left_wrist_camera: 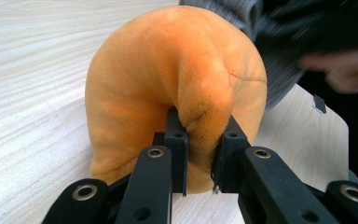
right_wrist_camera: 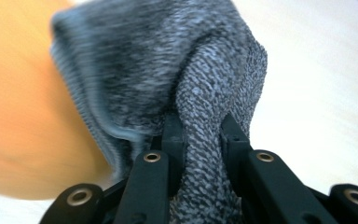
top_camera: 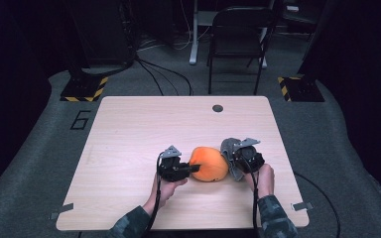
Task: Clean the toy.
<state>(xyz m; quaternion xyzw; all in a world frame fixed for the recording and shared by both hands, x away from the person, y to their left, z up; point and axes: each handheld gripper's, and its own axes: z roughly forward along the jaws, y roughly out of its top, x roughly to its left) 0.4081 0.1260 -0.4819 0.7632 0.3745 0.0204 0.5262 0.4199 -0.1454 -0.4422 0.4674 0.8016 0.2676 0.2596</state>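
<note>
An orange plush cloth (top_camera: 209, 163) lies bunched into a rounded heap near the table's front middle. My left gripper (top_camera: 194, 168) comes at it from the left and is shut on a pinched fold of the orange cloth (left_wrist_camera: 204, 126). A grey knitted cloth (top_camera: 230, 151) sits against the heap's right side. My right gripper (top_camera: 238, 159) is shut on a fold of that grey cloth (right_wrist_camera: 205, 140), which bulges above its jaws. The orange cloth (right_wrist_camera: 23, 116) shows blurred at the left of the right gripper view.
The light wooden table (top_camera: 144, 129) has a round hole (top_camera: 218, 108) near its far edge. A folding chair (top_camera: 238, 39) and cables stand on the grey floor beyond. Metal clips (top_camera: 301, 206) sit at the table's front corners.
</note>
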